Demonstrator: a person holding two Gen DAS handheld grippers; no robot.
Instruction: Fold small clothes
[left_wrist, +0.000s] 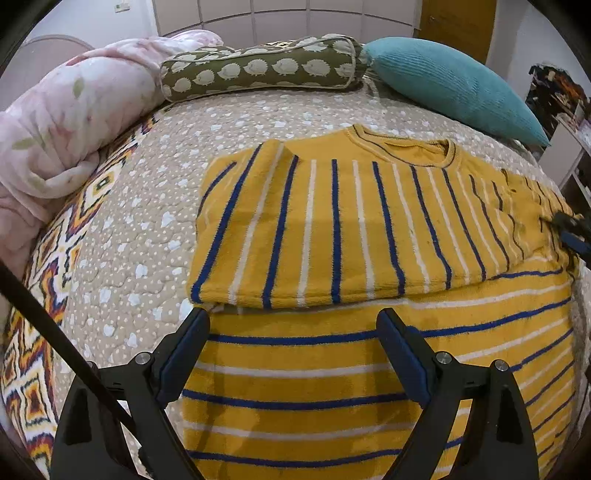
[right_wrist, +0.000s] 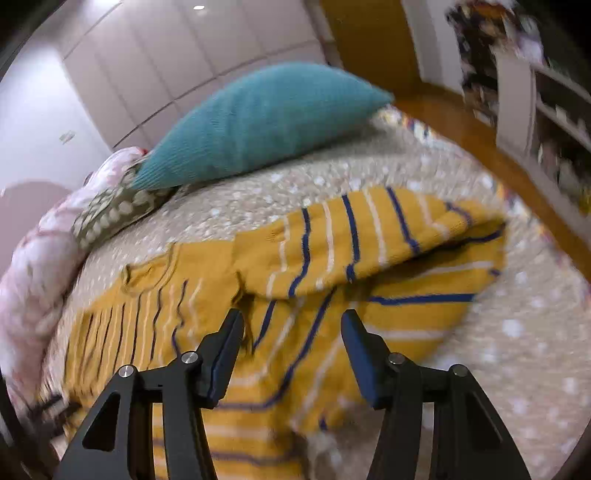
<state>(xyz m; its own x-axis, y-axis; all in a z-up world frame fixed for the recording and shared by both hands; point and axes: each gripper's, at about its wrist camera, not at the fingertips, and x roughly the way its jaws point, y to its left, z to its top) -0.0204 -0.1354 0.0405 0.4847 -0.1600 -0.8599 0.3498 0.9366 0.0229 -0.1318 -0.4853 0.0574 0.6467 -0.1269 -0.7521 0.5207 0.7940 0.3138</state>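
The left gripper (left_wrist: 291, 325) hangs wide open over the yellow striped sweater (left_wrist: 354, 229), gripping nothing; the right gripper (right_wrist: 291, 328) gapes, empty. The fuzzy sweater lies part-folded on the quilted bedspread (left_wrist: 147, 229), near the ribbed teal cushion (left_wrist: 450, 85).

No words, labels, brand names or numbers are showing clearly enough to be read in either view
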